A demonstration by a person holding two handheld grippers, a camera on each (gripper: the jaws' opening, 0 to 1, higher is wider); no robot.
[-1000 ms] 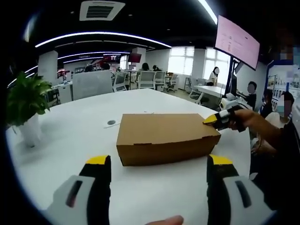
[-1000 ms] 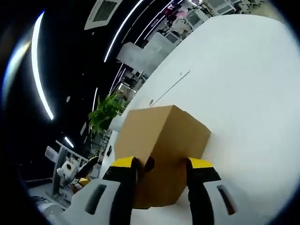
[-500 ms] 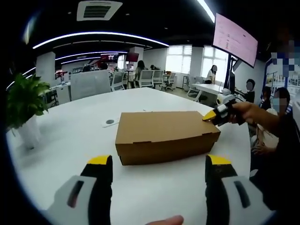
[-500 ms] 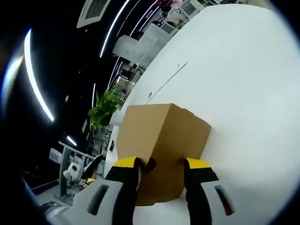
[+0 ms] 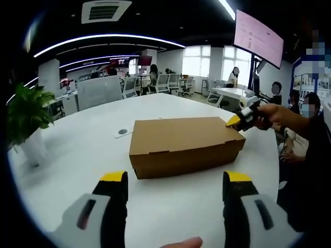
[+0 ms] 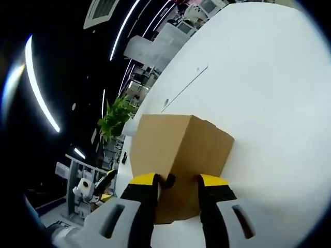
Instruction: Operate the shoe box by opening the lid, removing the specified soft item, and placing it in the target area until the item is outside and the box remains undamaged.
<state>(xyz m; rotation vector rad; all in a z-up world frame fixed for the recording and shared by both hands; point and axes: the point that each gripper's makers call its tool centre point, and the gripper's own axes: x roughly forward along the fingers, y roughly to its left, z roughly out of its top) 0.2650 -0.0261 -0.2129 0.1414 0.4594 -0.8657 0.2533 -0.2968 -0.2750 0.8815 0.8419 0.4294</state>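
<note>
Pinching shoe box [image 6: 178,155] lid edge with right gripper [image 6: 177,182]; left gripper [image 5: 174,178] hanging apart, risking cardboard tearing.

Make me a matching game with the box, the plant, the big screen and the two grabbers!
Things:
1. cardboard box
2. potted plant
3. big screen
4. right gripper
5. left gripper

Descriptions:
A. hangs high, pink-white
B. jaws wide apart, in front of the box, holding nothing
C. brown, lid shut, on the white table
D. green leaves, white pot, at the table's edge
E. yellow tips at the box's end corner

Pairs: 1-C, 2-D, 3-A, 4-E, 5-B
</note>
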